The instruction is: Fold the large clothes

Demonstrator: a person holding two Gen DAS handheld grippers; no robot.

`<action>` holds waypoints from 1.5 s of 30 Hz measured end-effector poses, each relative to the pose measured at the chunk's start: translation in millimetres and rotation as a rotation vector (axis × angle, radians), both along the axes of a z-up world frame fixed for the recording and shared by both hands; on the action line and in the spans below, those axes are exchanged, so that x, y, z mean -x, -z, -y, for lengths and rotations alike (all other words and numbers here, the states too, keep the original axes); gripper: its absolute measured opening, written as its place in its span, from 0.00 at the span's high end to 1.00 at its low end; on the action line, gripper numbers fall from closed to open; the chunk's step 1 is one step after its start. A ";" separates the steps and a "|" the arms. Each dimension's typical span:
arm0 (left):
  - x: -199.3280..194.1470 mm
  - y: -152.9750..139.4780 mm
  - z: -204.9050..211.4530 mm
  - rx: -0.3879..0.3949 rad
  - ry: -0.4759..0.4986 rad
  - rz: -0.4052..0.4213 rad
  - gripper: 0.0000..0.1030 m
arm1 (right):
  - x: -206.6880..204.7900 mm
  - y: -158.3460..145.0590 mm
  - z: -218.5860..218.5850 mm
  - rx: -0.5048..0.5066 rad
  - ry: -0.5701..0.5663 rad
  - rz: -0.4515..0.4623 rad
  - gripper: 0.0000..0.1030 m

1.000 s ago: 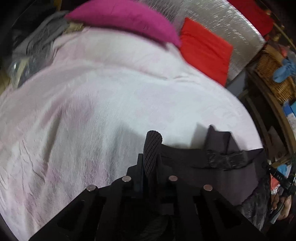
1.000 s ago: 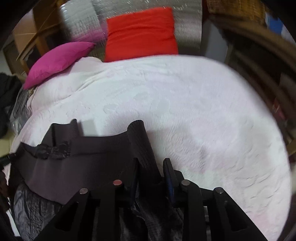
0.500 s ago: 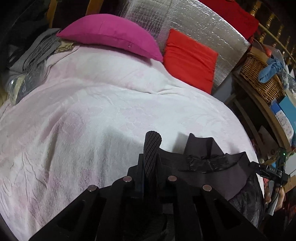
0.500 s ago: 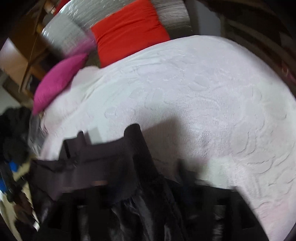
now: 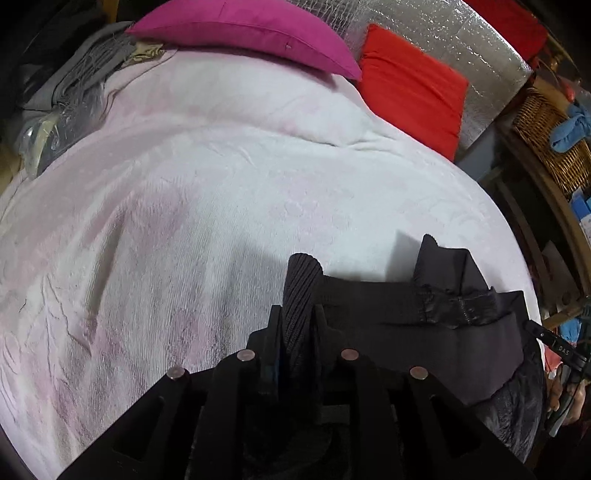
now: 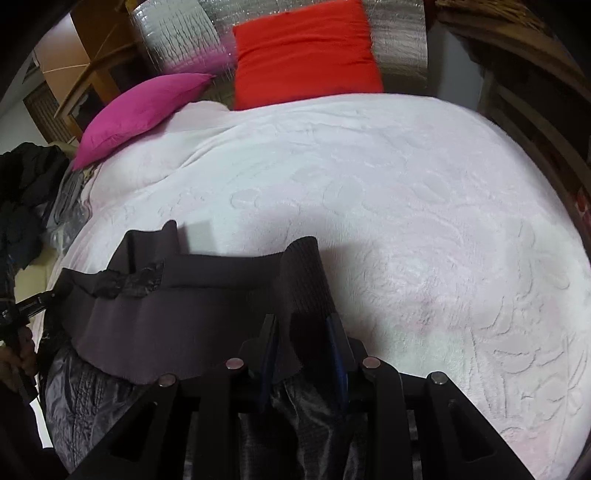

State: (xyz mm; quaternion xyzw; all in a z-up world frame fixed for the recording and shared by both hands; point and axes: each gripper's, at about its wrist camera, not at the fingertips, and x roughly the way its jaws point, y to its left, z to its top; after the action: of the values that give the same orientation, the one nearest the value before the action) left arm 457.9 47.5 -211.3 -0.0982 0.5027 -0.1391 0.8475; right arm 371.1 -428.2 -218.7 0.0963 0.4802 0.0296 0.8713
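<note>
A dark garment (image 5: 443, 339) with a ribbed band hangs stretched between both grippers above the pale pink bed cover (image 5: 221, 221). My left gripper (image 5: 296, 314) pinches one ribbed end (image 5: 301, 273), which sticks up between its fingers; its jaws are opening slightly with the cloth still pressed. In the right wrist view the garment (image 6: 166, 314) spreads to the left. My right gripper (image 6: 303, 321) has the other ribbed end (image 6: 303, 266) between its fingers, and its jaws are closing on it. Shiny quilted lining (image 6: 92, 398) hangs below.
At the head of the bed lie a magenta pillow (image 5: 243, 33) and a red cushion (image 5: 410, 85) against a silver quilted panel (image 5: 461, 40). A wicker basket (image 5: 546, 140) on wooden furniture stands to the right. Grey and dark clothes (image 6: 26, 184) are piled at the left.
The right gripper's fingers spread wide in a blurred swing half a second ago and have come back in on the ribbed end. The left gripper keeps its hold, with the view barely shifted.
</note>
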 end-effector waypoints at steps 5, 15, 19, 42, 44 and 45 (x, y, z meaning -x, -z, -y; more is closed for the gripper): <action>5.8 -7.9 4.9 -0.004 0.009 0.051 0.90 | 14.8 -19.1 -10.7 0.029 -0.113 0.034 0.73; 15.3 -33.2 1.5 0.139 0.057 0.119 0.91 | 25.7 -19.4 30.2 -0.134 -0.024 0.032 0.71; 23.8 -50.4 4.5 0.187 0.097 0.171 0.91 | 25.6 -5.7 62.5 -0.354 0.079 0.010 0.23; 1.0 -75.1 -12.0 0.240 -0.009 0.264 0.92 | 12.1 -63.2 -5.0 0.040 0.049 0.227 0.80; -10.0 -69.8 -14.1 0.249 -0.032 0.255 0.92 | 0.1 -60.2 1.2 0.029 0.077 0.218 0.80; -17.8 -65.6 -15.3 0.250 -0.050 0.249 0.92 | -5.0 -59.5 2.9 0.027 0.089 0.216 0.81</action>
State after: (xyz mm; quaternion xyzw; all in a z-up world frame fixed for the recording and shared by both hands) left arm 475.7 62.7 -145.7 -0.1973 0.3699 -0.1907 0.8876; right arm 376.1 -431.1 -159.2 0.1018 0.3792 -0.0054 0.9197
